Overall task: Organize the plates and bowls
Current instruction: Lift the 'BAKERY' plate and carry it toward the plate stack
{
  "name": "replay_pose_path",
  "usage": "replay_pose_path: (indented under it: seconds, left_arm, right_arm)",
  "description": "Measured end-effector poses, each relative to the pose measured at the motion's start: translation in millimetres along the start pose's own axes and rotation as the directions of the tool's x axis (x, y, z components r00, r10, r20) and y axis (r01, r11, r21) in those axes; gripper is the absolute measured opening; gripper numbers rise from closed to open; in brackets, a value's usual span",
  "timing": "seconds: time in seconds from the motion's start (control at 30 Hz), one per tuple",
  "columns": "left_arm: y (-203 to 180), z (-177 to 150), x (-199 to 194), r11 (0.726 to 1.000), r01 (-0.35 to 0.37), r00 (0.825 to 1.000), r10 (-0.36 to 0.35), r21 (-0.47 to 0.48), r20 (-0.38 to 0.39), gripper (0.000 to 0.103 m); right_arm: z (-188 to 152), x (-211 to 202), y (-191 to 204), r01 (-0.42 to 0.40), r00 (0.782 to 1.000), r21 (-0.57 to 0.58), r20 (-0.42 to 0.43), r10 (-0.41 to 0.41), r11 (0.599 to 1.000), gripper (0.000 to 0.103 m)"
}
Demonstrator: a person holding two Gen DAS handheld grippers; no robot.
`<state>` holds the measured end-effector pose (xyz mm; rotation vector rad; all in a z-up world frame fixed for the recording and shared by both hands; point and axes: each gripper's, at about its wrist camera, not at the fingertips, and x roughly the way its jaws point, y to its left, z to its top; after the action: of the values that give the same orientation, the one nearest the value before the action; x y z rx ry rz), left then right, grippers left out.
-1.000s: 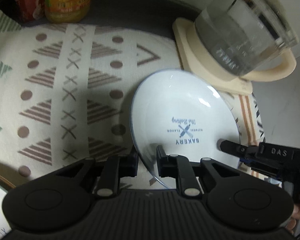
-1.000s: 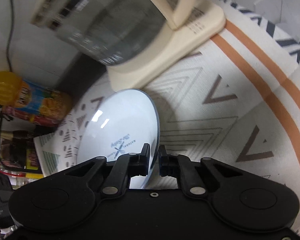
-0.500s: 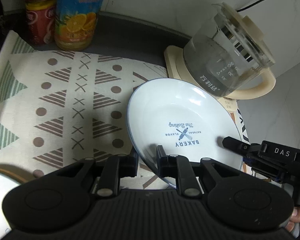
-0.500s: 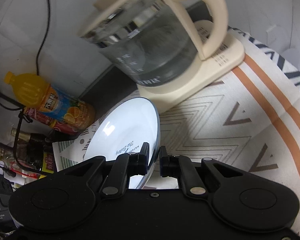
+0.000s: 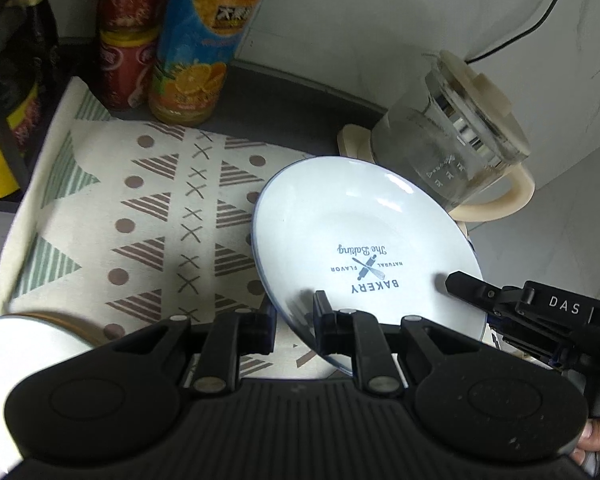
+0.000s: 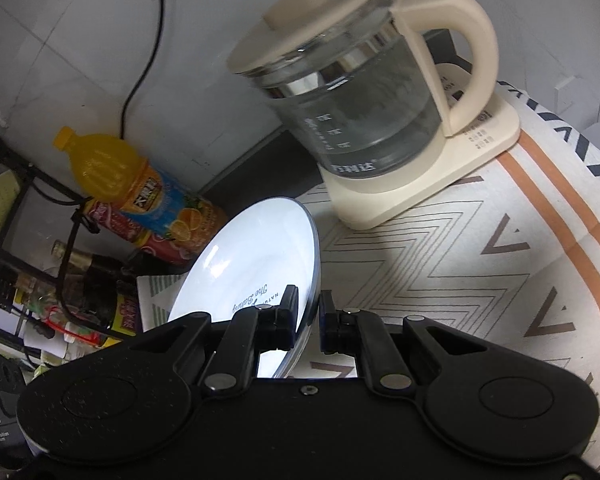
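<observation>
A white plate point(image 5: 364, 236) with a blue rim and "BAKERY" print hangs tilted above the patterned cloth point(image 5: 140, 232). My left gripper point(image 5: 296, 316) is shut on its near rim. My right gripper point(image 6: 308, 312) is shut on the plate's point(image 6: 252, 264) other edge; its fingers point(image 5: 472, 290) show at the right in the left wrist view. A white bowl with a brown rim point(image 5: 16, 344) sits at the lower left.
A glass kettle on a cream base point(image 6: 364, 108) stands just behind the plate; it also shows in the left wrist view point(image 5: 456, 160). An orange juice bottle point(image 5: 196, 48) and red cans point(image 5: 128, 52) stand at the back left. A black wire rack with bottles point(image 6: 28, 280) is at the left.
Both grippers have lifted the plate up off the cloth and pulled it back from the kettle. The bowl has come into view at the lower left.
</observation>
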<state>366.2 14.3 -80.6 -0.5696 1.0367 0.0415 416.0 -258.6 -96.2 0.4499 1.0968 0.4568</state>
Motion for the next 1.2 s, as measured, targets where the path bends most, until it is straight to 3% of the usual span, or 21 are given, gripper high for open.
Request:
replay_pose_path:
  seconds: [0.5, 1.2]
  left_arm:
    - [29, -18, -46, 0.998, -0.028, 0.998, 0.031, -0.057, 0.057, 0.016]
    - [88, -66, -102, 0.981, -0.119, 0.987, 0.134, -0.150, 0.092, 0.016]
  right_arm:
    - [-29, -8, 38, -0.064, 0.998, -0.057, -0.019, 0.063, 0.996, 0.012]
    - [-84, 3, 85, -0.131, 0.987, -0.145, -0.110, 0.116, 0.981, 0.013]
